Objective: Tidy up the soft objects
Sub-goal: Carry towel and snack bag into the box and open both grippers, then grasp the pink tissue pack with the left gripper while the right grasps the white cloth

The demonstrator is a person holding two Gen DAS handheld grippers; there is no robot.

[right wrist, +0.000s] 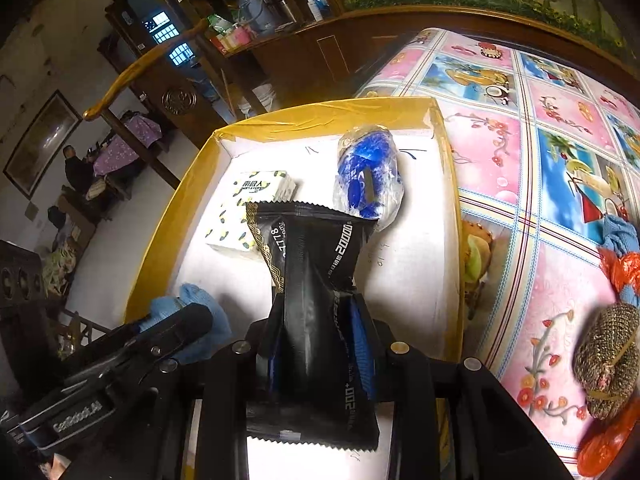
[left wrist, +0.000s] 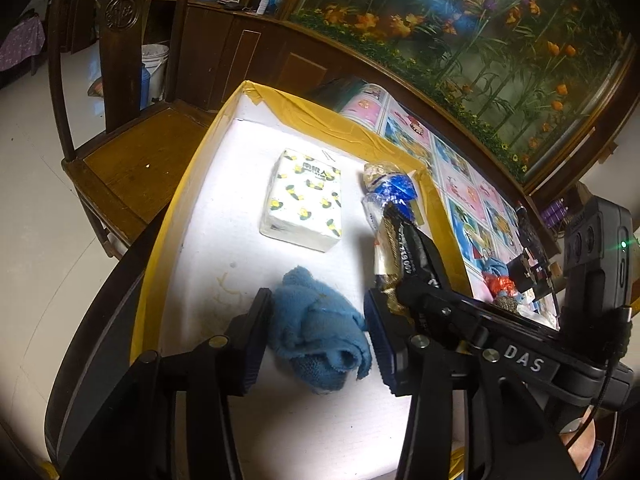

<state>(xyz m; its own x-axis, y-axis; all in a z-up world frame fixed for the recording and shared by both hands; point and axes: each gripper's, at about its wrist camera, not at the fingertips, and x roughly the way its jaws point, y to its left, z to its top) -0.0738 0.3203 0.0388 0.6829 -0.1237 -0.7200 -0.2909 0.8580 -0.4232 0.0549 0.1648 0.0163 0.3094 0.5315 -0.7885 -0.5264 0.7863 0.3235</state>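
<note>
Dark carved wood furniture rings a counter [right wrist: 560, 128] under a cartoon-print cloth, where a yellow-taped box [left wrist: 320, 118] sits. Inside it, the left tongs [left wrist: 318, 338] stand spread around a crumpled blue cloth [left wrist: 320, 340]. At its 12 o'clock lies a tissue pack [left wrist: 304, 200]. The right tongs [right wrist: 320, 344] pinch a black sachet [right wrist: 312, 264], a blue-and-clear bag [right wrist: 368, 172] beyond.
</note>
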